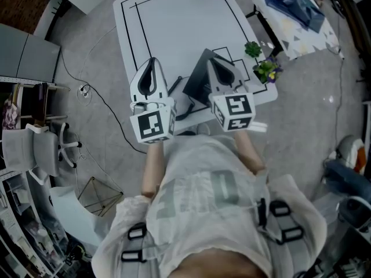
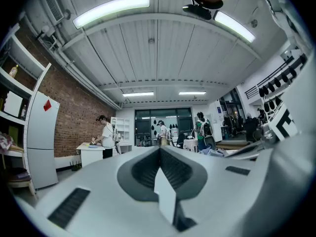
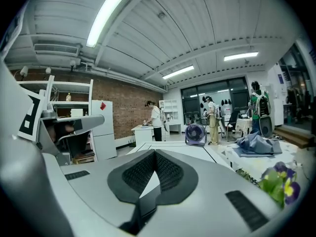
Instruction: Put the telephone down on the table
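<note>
A dark, angular telephone [image 1: 199, 81] lies on the white table [image 1: 174, 28] near its front edge, and a black cord [image 1: 184, 108] trails from it. Both grippers are held over that front edge, tilted so their own views look out across the room. My left gripper [image 1: 152, 61] is to the left of the telephone, with its ribbed pads [image 2: 148, 169] meeting at the tip and nothing between them. My right gripper [image 1: 212, 61] hangs over the telephone's right part and hides some of it. It is shut too, on nothing [image 3: 154, 153]. The telephone does not show in either gripper view.
Small potted plants [image 1: 264, 68] with purple flowers [image 3: 281, 179] stand at the table's right front corner. A second table with blue cloth [image 1: 295, 4] lies to the right. A fan [image 3: 195, 134] stands at the far end. A white chair [image 1: 46, 146] is left, and people work in the background.
</note>
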{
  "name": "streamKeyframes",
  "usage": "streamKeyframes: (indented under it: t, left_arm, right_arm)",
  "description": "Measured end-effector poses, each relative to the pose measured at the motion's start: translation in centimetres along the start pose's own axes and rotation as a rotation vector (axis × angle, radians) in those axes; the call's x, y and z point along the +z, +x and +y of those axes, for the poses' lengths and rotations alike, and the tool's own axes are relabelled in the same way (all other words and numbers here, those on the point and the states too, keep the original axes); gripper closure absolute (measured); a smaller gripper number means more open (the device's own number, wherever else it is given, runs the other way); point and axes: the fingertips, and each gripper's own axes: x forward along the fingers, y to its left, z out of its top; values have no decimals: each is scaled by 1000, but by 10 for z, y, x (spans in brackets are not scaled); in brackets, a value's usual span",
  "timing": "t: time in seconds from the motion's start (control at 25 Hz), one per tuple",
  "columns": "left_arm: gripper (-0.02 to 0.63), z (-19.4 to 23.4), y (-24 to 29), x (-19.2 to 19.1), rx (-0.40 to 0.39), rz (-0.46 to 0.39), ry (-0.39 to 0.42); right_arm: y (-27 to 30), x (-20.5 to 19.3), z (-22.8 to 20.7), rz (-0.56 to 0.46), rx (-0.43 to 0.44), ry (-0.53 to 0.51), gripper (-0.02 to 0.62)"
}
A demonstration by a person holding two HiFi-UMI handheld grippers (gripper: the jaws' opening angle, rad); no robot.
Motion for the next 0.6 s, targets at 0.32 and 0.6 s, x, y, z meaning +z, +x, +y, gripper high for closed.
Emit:
streamKeyframes:
  t: [0.32,0.6]
  left_arm:
    - [600,1,3,-5,-15,-5,-8]
    - [600,3,7,-6,-18,3,-2]
  right_arm:
    - [6,-4,2,9,1,14,588]
    - [6,-8,-2,19,-13,33,588]
